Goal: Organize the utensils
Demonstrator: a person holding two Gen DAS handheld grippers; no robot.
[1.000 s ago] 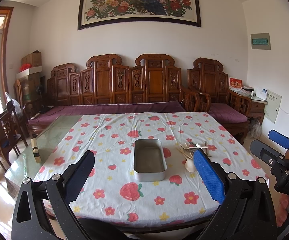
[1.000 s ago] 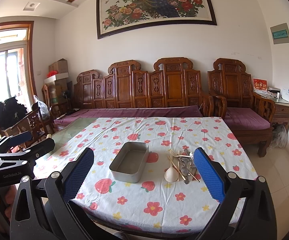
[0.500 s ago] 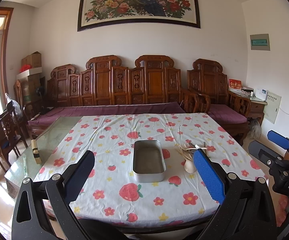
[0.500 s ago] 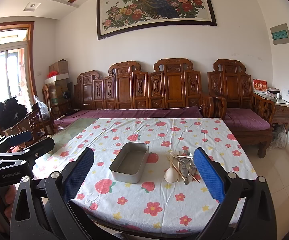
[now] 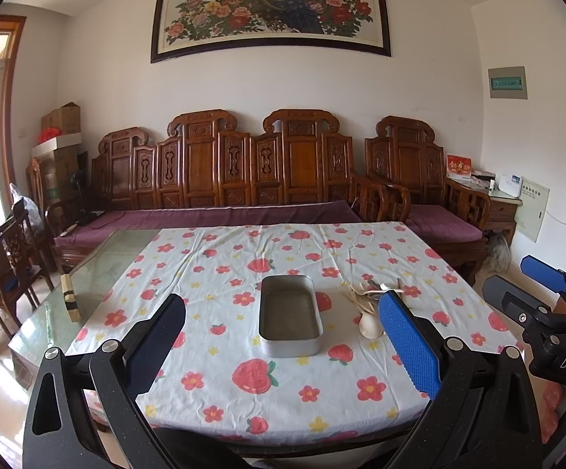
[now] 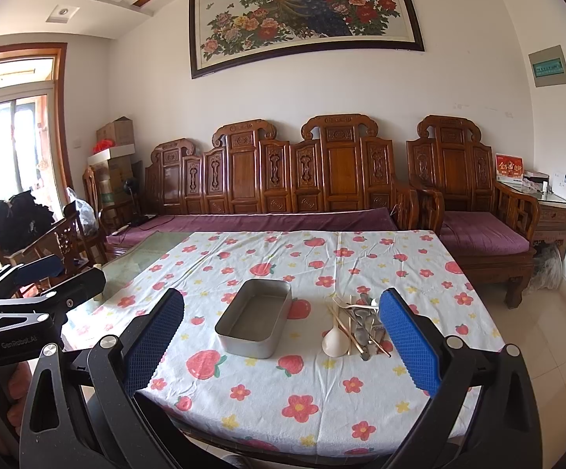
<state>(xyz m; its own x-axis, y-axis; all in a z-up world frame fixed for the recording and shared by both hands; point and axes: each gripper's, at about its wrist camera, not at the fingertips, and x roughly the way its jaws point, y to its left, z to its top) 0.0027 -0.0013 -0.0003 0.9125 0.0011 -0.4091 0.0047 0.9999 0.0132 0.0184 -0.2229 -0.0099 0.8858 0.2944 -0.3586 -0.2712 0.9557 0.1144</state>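
A sitting room's floral tablecloth (image 6: pixel 322 383) bears an empty metal tray (image 6: pixel 253 322) with the utensils (image 6: pixel 359 326) heaped just right of it, untouched; both grippers, left (image 5: pixel 283 346) and right (image 6: pixel 281 346), fingers wide and empty, have barely shifted over the last second, so sorting has not begun.

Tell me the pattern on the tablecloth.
The tablecloth is white with red strawberries and red and yellow flowers, clearest in the right wrist view.
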